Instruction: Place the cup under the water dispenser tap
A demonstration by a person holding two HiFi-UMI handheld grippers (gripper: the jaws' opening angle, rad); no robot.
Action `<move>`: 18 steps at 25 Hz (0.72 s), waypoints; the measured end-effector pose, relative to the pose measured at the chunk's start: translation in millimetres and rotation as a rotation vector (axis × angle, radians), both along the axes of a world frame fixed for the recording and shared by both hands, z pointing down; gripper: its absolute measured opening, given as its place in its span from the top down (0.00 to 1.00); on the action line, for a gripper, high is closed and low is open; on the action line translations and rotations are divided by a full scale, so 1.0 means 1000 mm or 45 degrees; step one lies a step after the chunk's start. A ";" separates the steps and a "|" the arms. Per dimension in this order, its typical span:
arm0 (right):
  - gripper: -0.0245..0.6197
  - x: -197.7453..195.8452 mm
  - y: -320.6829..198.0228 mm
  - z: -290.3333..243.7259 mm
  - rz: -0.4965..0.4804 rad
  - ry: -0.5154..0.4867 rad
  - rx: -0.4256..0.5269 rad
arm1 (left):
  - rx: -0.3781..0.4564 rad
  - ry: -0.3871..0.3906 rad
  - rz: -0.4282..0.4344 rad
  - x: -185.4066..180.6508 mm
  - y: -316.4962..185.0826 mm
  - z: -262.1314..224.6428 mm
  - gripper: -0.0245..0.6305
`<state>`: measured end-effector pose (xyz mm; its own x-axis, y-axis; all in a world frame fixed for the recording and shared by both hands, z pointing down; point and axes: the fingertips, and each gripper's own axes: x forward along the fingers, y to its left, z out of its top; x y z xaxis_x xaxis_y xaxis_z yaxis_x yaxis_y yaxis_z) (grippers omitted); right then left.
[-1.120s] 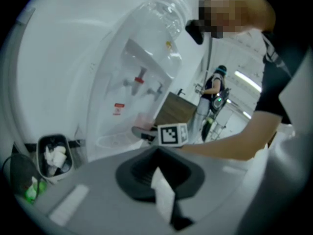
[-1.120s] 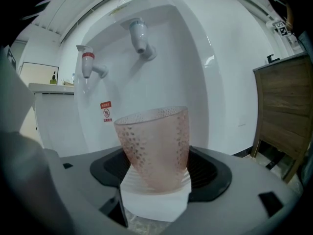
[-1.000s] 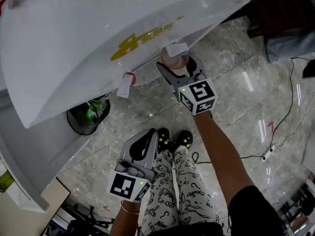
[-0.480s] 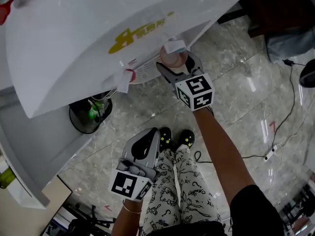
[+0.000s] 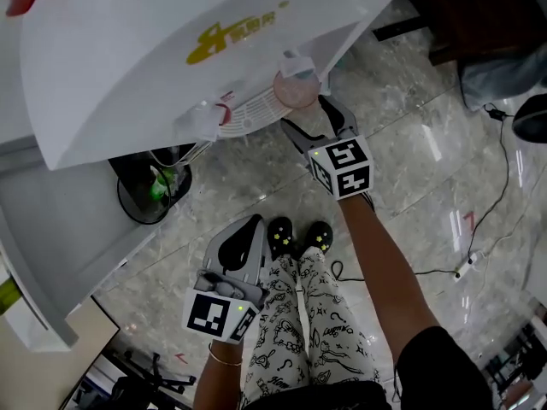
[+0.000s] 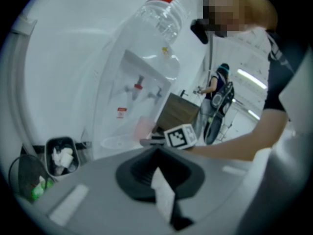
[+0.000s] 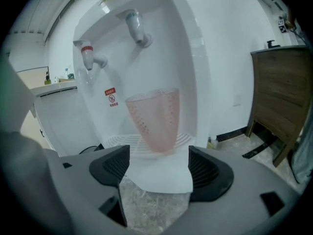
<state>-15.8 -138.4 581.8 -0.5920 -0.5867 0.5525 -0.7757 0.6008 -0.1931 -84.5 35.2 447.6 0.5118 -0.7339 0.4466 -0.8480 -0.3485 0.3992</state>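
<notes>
The cup point(image 7: 152, 119) stands upright on the grated tray point(image 7: 117, 142) in the dispenser point(image 5: 171, 75) recess, roughly below the grey tap point(image 7: 136, 29) and to the side of the red tap point(image 7: 88, 55). The right gripper point(image 7: 155, 166) hovers just in front of it. Its fingers point(image 7: 110, 168) are spread wide and grip nothing, and the cup sits beyond their tips, not between them. We judge the placing itself done, with only the pull-back of the gripper left. The left gripper point(image 6: 157, 160) hangs low by our legs, well away from the dispenser, with its fingers pressed together and empty. The main risk we see is in that pull-back. The cup looks thin and light and tapers to a narrow foot, so a finger that swings sideways or lifts as it leaves could clip the wall and tip it off the tray to the floor point(image 5: 410, 143). Drawing the gripper straight back along its own line should avoid that. A second risk is alignment. From the right gripper view the rim seems to reach under the tap, but we cannot tell how well it is centred, and an off-centre cup would let water run down its outside onto the tray.
</notes>
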 end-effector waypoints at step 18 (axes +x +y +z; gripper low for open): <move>0.46 0.043 0.211 -0.325 -0.181 -0.236 -0.116 | 0.253 0.040 0.164 0.058 0.039 -0.233 0.96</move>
